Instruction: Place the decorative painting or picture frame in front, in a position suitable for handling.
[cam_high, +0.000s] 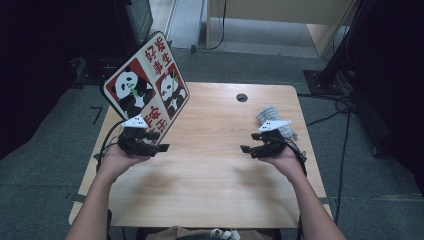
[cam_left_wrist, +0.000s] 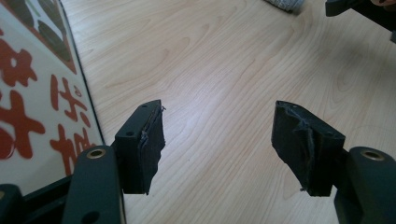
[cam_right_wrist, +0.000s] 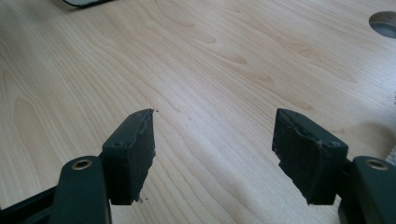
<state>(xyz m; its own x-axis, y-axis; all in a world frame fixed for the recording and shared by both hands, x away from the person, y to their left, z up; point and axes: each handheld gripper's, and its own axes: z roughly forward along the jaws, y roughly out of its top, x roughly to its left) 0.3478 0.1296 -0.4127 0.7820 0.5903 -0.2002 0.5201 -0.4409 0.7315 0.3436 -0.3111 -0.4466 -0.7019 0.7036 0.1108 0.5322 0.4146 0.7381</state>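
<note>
A large board (cam_high: 147, 82) printed with pandas and red characters stands tilted on its edge at the table's left; what props it up I cannot tell. My left gripper (cam_high: 156, 141) is low beside the board's lower right edge. In the left gripper view it (cam_left_wrist: 218, 109) is open over bare wood, with the board (cam_left_wrist: 37, 93) just left of its jaws. My right gripper (cam_high: 248, 145) hovers at the table's right and points left. In its own view it (cam_right_wrist: 215, 116) is open with nothing between the jaws.
A crumpled grey cloth (cam_high: 270, 116) lies behind the right gripper, near the table's right edge. A round cable hole (cam_high: 242, 97) sits at the back middle of the wooden table (cam_high: 210, 190). Cables trail on the floor at the right.
</note>
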